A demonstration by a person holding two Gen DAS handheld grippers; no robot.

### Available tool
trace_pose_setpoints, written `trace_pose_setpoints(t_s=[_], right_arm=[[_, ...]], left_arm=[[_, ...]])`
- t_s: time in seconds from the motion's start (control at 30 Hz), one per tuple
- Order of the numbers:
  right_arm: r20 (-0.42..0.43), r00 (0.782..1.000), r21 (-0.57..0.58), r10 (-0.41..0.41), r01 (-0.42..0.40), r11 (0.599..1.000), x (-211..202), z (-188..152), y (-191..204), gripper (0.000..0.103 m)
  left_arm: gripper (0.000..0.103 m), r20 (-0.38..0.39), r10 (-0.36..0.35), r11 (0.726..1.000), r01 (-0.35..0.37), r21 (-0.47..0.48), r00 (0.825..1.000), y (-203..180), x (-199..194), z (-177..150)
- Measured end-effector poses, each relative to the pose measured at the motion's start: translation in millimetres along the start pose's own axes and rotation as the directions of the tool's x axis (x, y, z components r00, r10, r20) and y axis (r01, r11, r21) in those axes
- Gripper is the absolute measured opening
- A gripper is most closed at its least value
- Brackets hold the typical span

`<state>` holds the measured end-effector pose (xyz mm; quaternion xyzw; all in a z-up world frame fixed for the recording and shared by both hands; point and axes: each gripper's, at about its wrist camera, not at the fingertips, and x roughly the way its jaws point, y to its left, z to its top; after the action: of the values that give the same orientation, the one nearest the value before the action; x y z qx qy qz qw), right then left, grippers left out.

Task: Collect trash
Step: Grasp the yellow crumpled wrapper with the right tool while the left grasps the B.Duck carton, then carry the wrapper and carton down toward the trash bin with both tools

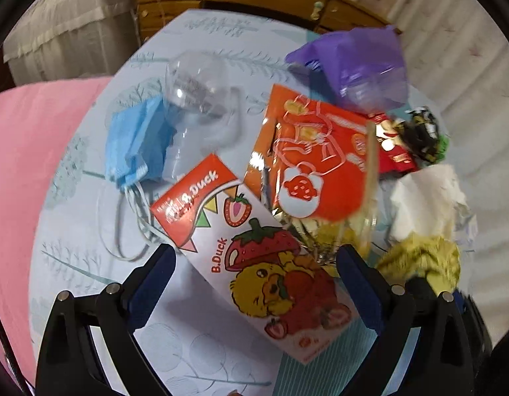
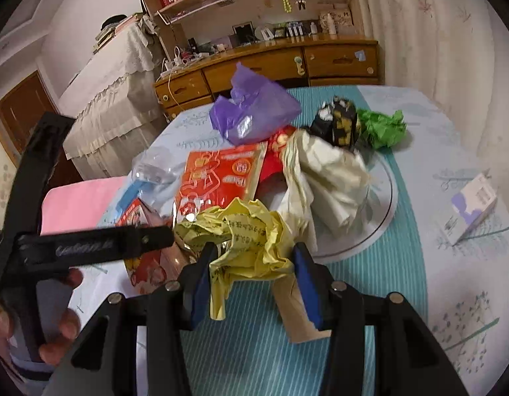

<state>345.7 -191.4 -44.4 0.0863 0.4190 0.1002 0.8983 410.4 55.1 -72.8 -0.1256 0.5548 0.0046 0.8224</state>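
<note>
Right gripper (image 2: 251, 275): clenched on crumpled yellow paper (image 2: 244, 231), held just above the counter (image 2: 419, 264). Left gripper (image 1: 254, 270): released, jaws spread over the B.Duck carton (image 1: 251, 250). Trash piled on the counter: orange wrapper (image 1: 320, 151), blue face mask (image 1: 135, 142), purple bag (image 1: 353, 62), white tissue (image 2: 327, 178).
</note>
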Motion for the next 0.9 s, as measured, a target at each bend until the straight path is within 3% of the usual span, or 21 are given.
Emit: trace_pose_setpoints(t_s=[0.1,0.2,0.27,0.33,0.63,0.9], right_arm=[[-0.011,1.000,-0.007,0.009,-0.009,1.000,1,-7,0,0.047],[-0.015,1.000,-0.013,0.017,-0.017,1.000,-4,-14,1,0.047],[-0.013,1.000,-0.017,0.019,-0.020,1.000,-9,-17,2,0.047],[-0.010,1.000,-0.017,0.029,-0.029,0.999,-16,-21,3,0.047],[0.025,0.998,-0.030,0.058,-0.057,0.998,-72,-42,24,0.047],[0.060,0.993,-0.058,0.097,-0.094,0.994,-143,-85,41,0.047]], left_arm=[[0.094,-0.028,-0.001,1.000,0.001,-0.024,1.000,4,9,-5],[0.080,-0.007,0.019,1.000,-0.019,-0.006,1.000,5,7,-11],[0.065,0.006,0.020,1.000,-0.020,0.012,1.000,6,0,-15],[0.059,0.009,0.019,0.999,-0.020,0.039,1.000,5,-7,-20],[0.057,0.061,-0.059,0.990,0.050,0.135,0.996,5,-72,-64],[0.057,0.074,-0.136,0.969,0.117,0.220,0.988,14,-135,-142]])
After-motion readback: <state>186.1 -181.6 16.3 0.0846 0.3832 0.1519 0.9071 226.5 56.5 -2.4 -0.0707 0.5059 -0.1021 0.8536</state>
